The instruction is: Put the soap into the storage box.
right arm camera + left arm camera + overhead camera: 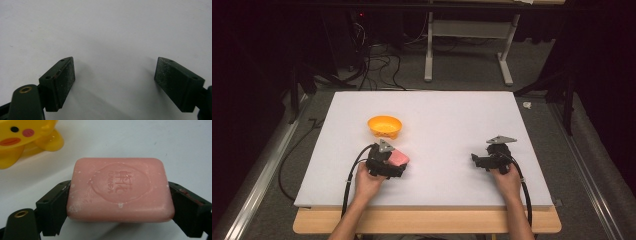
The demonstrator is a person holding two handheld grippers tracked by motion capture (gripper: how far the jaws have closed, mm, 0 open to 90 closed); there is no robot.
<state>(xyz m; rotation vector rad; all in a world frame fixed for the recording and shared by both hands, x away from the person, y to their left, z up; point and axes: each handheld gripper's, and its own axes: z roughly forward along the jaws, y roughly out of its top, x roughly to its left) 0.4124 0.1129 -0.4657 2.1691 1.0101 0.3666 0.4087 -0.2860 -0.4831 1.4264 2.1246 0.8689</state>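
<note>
Left gripper (pixel 120 202): jaws clamped on the short ends of a pink soap bar (pixel 120 190), held near the table (pixel 452 115), just short of the yellow duck-faced bowl (pixel 385 126). Risk: the smooth bar may slip or twist free. The bar's underside is hidden, and the bowl's inside cannot be made out. Right gripper (pixel 115 82): jaws wide, holding nothing.
</note>
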